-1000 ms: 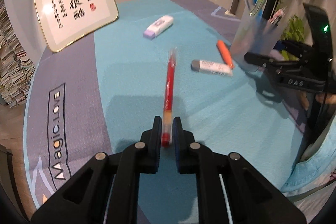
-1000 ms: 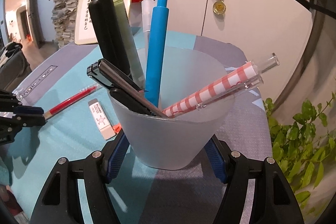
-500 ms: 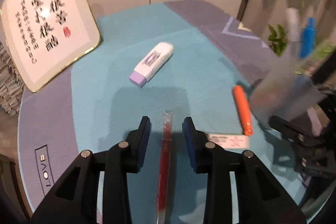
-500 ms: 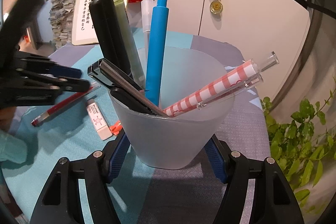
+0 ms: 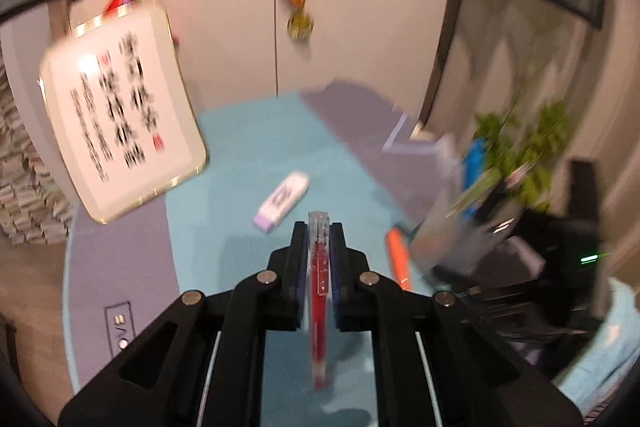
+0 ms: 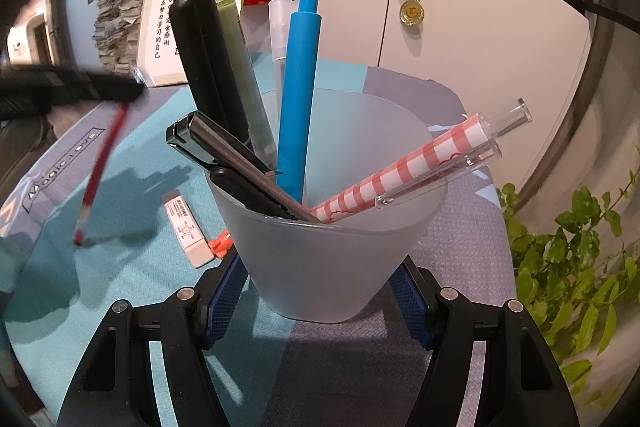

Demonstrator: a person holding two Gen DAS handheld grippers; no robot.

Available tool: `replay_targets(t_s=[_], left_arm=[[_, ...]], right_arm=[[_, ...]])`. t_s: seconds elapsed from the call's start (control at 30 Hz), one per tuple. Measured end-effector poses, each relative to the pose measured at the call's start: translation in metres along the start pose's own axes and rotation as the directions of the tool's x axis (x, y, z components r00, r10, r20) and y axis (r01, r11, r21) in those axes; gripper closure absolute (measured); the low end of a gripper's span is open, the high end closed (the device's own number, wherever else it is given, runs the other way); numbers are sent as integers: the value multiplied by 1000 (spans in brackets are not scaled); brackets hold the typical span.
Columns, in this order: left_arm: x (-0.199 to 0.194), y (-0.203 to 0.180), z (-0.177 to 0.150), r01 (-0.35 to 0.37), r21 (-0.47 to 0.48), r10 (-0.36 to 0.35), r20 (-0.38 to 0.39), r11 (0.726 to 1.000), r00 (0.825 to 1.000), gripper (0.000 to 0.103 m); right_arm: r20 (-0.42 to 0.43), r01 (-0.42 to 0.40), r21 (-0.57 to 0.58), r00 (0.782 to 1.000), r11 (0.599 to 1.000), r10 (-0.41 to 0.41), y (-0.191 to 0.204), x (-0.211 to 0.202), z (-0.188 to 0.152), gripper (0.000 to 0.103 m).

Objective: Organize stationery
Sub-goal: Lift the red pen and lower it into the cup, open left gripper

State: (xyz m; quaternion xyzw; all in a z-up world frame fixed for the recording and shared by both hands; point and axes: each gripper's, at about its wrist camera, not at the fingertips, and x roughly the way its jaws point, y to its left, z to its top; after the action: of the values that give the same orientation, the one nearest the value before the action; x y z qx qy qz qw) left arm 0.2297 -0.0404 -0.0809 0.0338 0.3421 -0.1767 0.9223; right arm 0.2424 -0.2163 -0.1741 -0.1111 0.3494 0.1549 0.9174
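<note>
Round desk (image 6: 132, 267) under a teal and grey cloth, white cabinet doors behind with a medal (image 6: 412, 11) hanging on them, framed calligraphy (image 5: 116, 115) propped at the far left edge.

Left claw (image 5: 319, 227): just snapped closed, jaws now clamped on the red pen (image 5: 319, 303) near its clear cap end. Pen hangs tip-down; the right camera shows it slanting from the claw toward the cloth, tip close to the surface; can't tell if it's fully clear. View is motion-blurred.

Right claw (image 6: 316, 291): jaws set wide around the base of the frosted cup (image 6: 332, 251), pads against both sides, cup upright near the right edge of the desk.

Done so far, judging by the layout: cup already holds a black marker (image 6: 200, 55), a green pen (image 6: 244, 75), a blue pen (image 6: 298, 87), a checked pen (image 6: 408, 167), a dark clip-style pen and a clear tube.

Still loose on the desk: white eraser (image 6: 188, 229) just left of the cup, orange marker (image 5: 399, 259) beside it, purple-ended eraser (image 5: 282, 201) toward the middle.

My read: roughly two thirds through. Red pen goes in the cup next, then three items left.
</note>
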Motion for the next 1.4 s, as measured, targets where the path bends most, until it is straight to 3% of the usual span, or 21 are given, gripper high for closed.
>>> replay_targets(t_s=[0.23, 0.43, 0.67, 0.77, 1.0, 1.4], left_arm=[[-40, -17, 11, 34, 24, -36, 109, 999, 993, 95], [-67, -29, 29, 74, 28, -78, 199, 997, 977, 95], [-109, -57, 52, 172, 51, -179, 355, 984, 918, 95], [-110, -68, 52, 196, 62, -205, 366, 979, 908, 95], [-86, -89, 56, 211, 54, -217, 326, 976, 920, 95], [-27, -93, 46, 188, 41, -193, 175, 981, 965, 95]], right_arm=[[0, 2, -1, 1000, 1000, -2, 0, 0, 0, 33], [0, 1, -1, 1000, 1000, -1, 0, 0, 0, 33], [0, 1, -1, 1000, 1000, -1, 0, 0, 0, 33], [0, 1, -1, 1000, 1000, -1, 0, 0, 0, 33], [1, 3, -3, 1000, 1000, -3, 1, 0, 0, 33], [0, 2, -1, 1000, 1000, -2, 1, 0, 0, 33]])
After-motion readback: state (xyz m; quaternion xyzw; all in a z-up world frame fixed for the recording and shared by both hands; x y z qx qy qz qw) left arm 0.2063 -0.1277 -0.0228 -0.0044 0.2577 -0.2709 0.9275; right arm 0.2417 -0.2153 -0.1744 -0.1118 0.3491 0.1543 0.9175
